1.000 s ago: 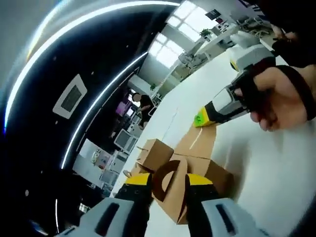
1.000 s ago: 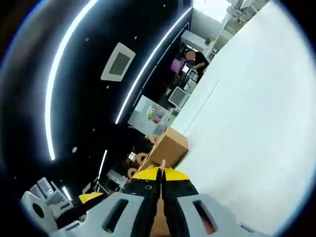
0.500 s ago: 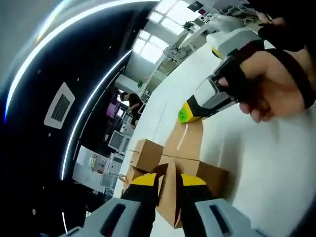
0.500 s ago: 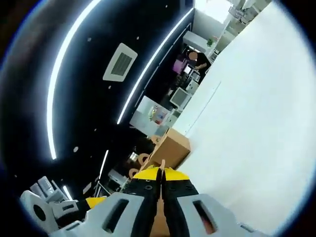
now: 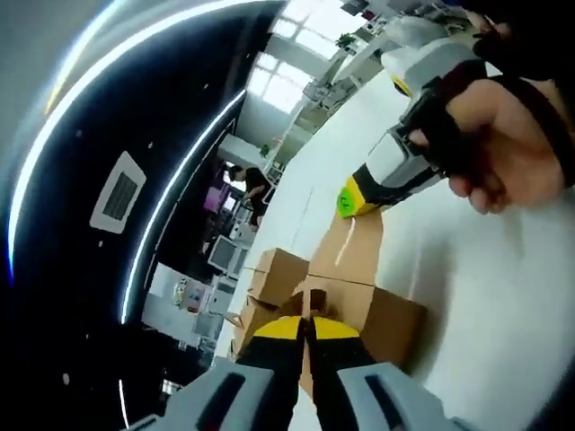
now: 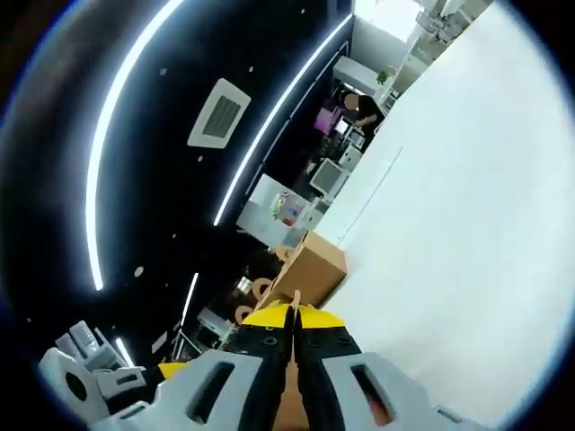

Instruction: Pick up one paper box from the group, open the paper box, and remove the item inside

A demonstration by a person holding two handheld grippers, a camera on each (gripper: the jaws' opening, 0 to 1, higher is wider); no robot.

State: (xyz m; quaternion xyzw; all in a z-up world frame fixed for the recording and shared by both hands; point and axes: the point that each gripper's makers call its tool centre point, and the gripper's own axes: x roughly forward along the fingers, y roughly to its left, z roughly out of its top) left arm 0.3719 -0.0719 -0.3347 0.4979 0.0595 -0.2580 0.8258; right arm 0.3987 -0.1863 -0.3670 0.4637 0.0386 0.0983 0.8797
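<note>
Paper box (image 5: 373,310), plain brown card, sat on the white bench (image 5: 503,296) w/ both grippers on it. Left gripper (image 5: 305,328), seen in the left gripper view, had its yellow-tipped fingers (image 5: 277,330) pressed together on a thin card tab of the box, approx. at the near top edge. Right gripper (image 5: 352,203) came in from the right of that view, held by a gloved hand (image 5: 494,144), its yellow-green tip pinching the far end of the long opened flap (image 5: 352,251) that stood up from the box. In the right gripper view the right gripper's fingers (image 6: 269,316) were likewise shut, w/ a sliver of brown card between them. More brown boxes (image 5: 274,274) sat just behind on the bench; one such box (image 6: 310,269) showed ahead in the right gripper view. Judging by looks, the box is light, thin-walled, semi-stiff: it should fold along creases but crush or tear if squeezed on a wall or yanked. Best hold is prob. on flap edges or tabs, one side anchoring the body while the other peels the flap. Card is matte, so not slippery, but a thin tab could slip out of a narrow pinch. No brand, label or writing readable on any box; contents not visible.
</note>
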